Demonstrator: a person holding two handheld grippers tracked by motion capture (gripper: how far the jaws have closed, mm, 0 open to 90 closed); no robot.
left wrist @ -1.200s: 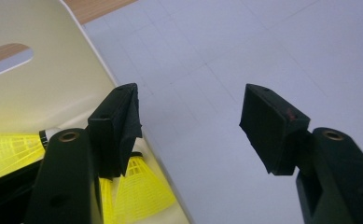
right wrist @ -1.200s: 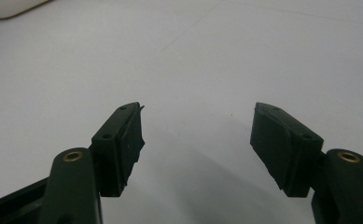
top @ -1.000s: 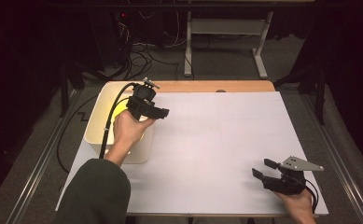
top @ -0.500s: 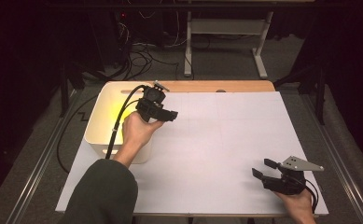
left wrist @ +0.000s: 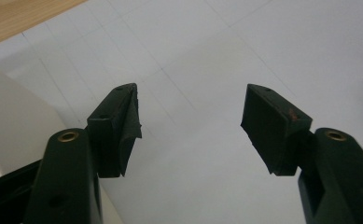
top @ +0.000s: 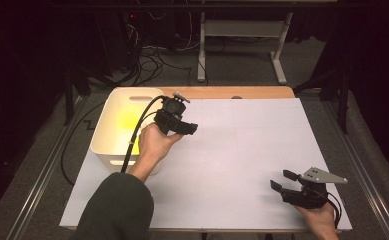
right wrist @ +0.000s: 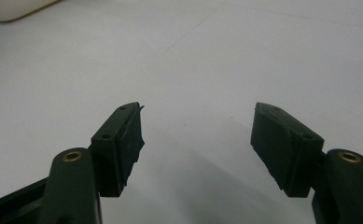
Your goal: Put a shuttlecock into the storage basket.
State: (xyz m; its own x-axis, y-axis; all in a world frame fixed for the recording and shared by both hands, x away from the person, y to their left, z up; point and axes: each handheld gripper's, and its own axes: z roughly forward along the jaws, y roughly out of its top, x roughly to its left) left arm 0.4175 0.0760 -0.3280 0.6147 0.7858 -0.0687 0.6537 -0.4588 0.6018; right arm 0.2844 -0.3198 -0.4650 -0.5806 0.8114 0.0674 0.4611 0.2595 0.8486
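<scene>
Just right of the white bin (top: 113,131), the left hand-held gripper (top: 186,128) hangs over the table (top: 242,150) with jaws spread and nothing between them. Its cable (top: 134,135) drapes across the bin's rim and could snag or tug it. The right hand-held gripper (top: 281,181), also spread and empty, rests at the near right corner.

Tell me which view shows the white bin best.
The high view: the white bin shows whole at the table's left edge, with its handle slot and yellow-lit inside, and the left gripper beside it. The left gripper view catches just a pale wall at its left; the right gripper view, a rounded corner.
</scene>
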